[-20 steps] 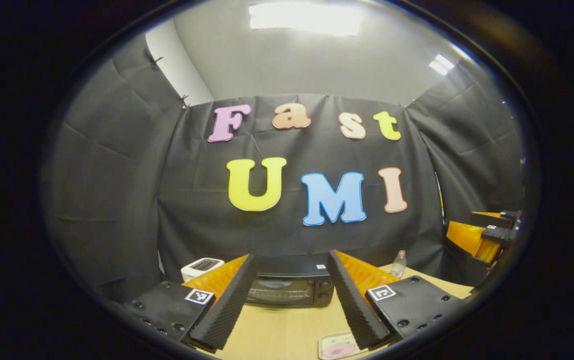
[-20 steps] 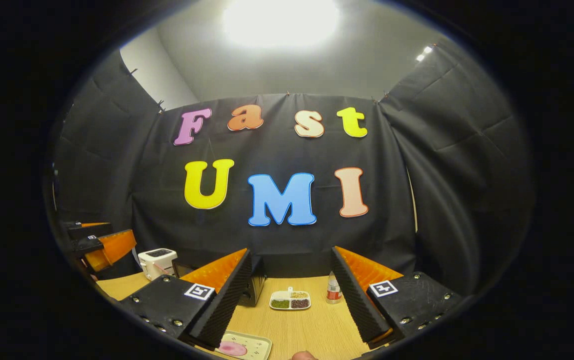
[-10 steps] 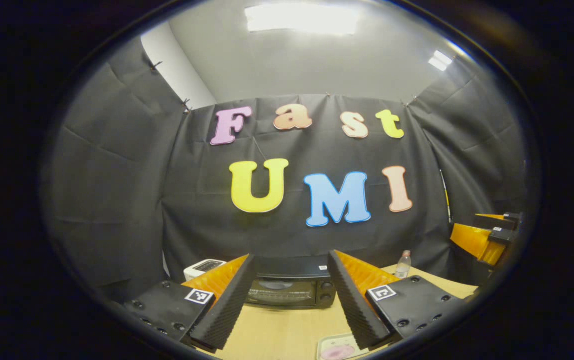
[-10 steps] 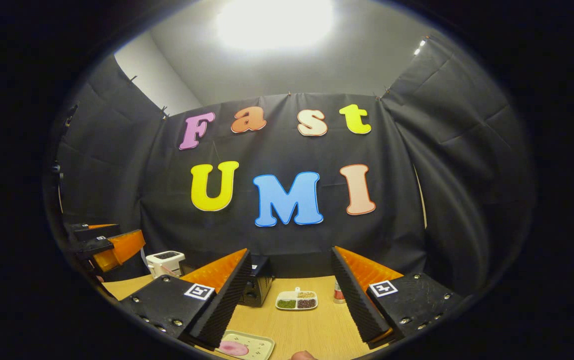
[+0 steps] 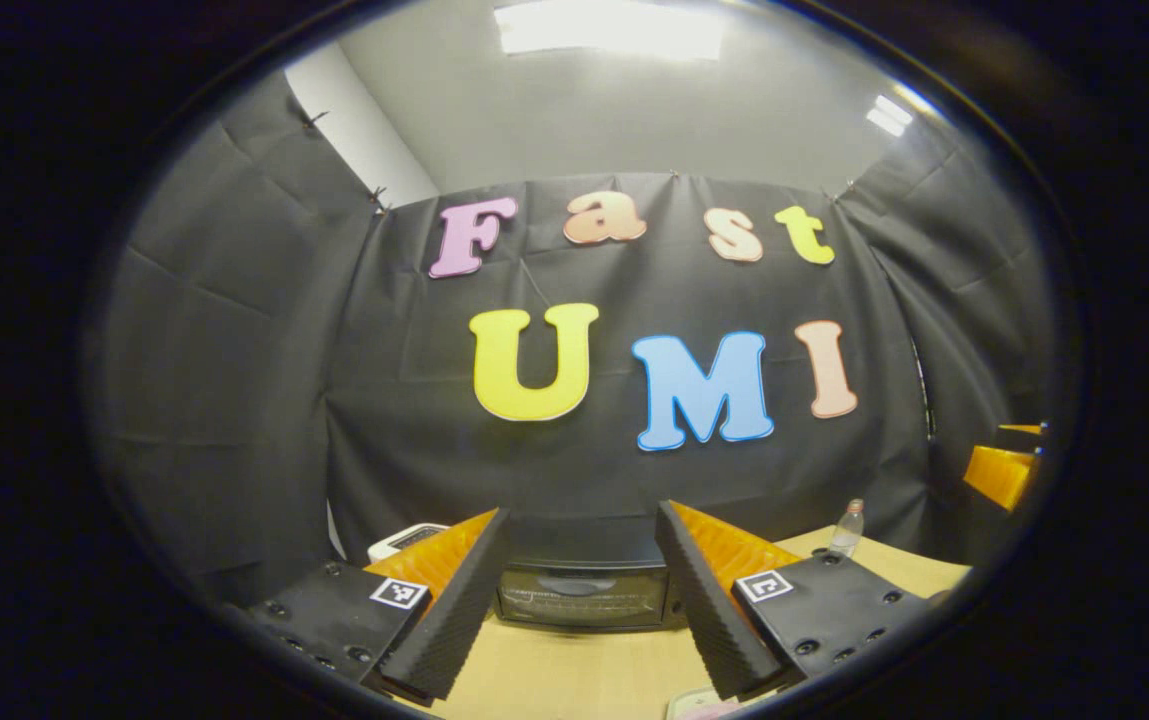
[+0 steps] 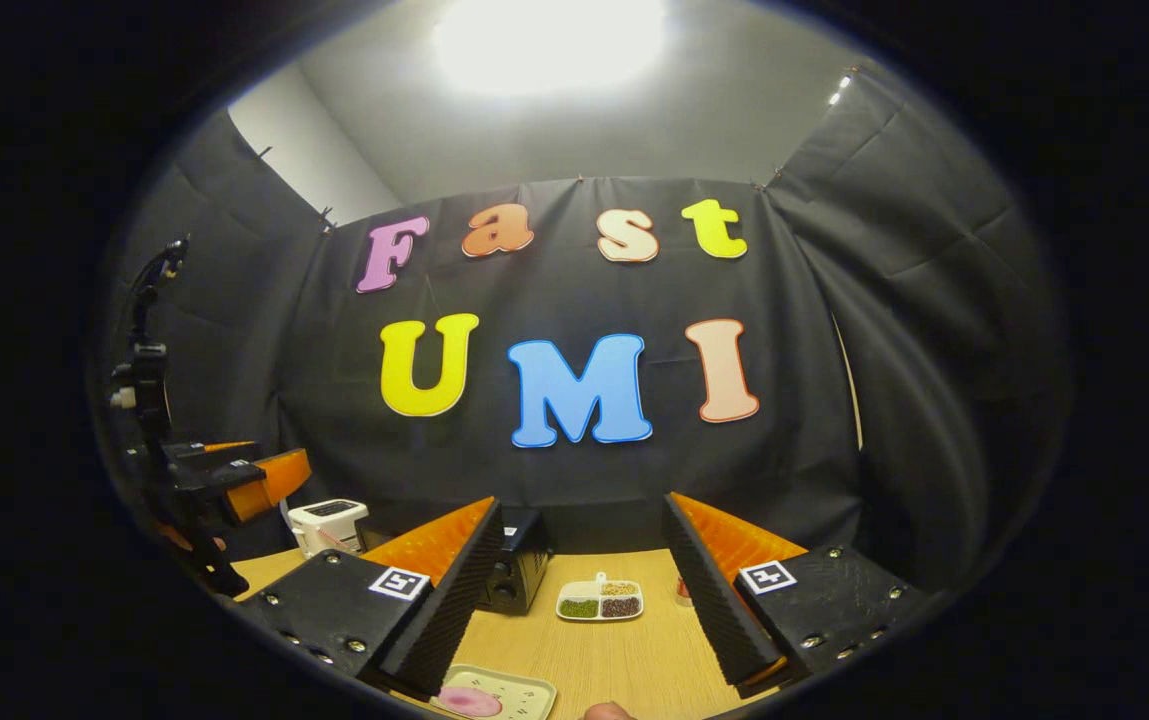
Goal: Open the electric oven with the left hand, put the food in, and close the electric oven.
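The light wooden table (image 6: 624, 665) carries everything here, and the black electric oven with a glass door (image 5: 579, 590) serves as the landmark. In the left gripper view the oven stands at the far edge of the table against the booth wall, door shut, straight ahead between the fingers of the left gripper (image 5: 579, 610), which are spread wide apart with nothing between them and hang short of the oven. In the right gripper view the same oven (image 6: 519, 570) shows by its right end, partly hidden behind a finger.

A white toaster (image 6: 329, 522) stands to the left of the oven. To the right of the oven lies a small white divided dish of green, tan and dark grains (image 6: 601, 602), and farther right a clear plastic bottle (image 5: 845, 527) stands near the wall.

In front of the oven, towards the person, sits a pale rectangular tray holding a pink piece of food (image 6: 494, 695). The right gripper (image 6: 584, 610) hovers above that tray, well apart from the oven, fingers wide apart and empty. The left gripper also appears at the left edge of the right gripper view, held up above the toaster.
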Available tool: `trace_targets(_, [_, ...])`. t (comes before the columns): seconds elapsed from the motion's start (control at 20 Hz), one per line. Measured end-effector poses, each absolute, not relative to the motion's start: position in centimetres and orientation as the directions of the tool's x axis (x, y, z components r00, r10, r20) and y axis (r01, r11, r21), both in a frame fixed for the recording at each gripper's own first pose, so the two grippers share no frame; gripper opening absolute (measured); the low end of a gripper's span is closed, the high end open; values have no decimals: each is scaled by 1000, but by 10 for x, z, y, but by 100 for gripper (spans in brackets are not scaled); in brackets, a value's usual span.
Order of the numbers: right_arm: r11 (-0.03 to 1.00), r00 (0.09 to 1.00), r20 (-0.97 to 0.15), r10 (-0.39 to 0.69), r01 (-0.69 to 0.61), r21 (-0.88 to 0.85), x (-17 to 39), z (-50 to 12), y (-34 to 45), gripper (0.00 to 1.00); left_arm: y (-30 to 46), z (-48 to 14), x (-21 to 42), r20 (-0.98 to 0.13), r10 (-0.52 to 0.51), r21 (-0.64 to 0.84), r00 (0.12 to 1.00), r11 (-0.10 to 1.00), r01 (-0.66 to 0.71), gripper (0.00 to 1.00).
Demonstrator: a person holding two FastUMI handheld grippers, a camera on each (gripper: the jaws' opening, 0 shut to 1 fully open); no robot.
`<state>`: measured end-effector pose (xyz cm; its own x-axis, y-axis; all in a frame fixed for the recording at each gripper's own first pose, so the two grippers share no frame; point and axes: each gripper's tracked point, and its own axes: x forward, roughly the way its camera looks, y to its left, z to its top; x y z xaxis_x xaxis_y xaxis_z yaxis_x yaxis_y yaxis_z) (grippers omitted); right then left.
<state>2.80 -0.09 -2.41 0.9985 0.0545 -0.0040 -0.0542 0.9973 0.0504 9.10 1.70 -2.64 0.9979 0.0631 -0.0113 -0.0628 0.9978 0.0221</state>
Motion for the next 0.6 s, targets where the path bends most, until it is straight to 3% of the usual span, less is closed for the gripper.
trace_targets(0.05, [998,999,2,46,-46,46,34,-23,3,97,20,-31,103,-15,53,20,998,998,-53,100])
trace_targets(0.1, [999,999,4,34,-34,33,39,-22,5,97,23,-35,116,-16,46,22,999,999,-45,92])
trace_targets(0.35, [999,1000,-5,-26,26,21,64,-29,15,97,31,-69,179,-54,-9,29,998,1000,10,91])
trace_targets(0.45, [999,999,-18,-43,43,15,72,-34,20,97,33,-87,200,-62,-28,27,998,999,30,96])
trace_targets(0.6, [997,997,-18,-78,78,0,82,-37,24,97,35,-115,228,-94,-55,16,994,998,57,96])
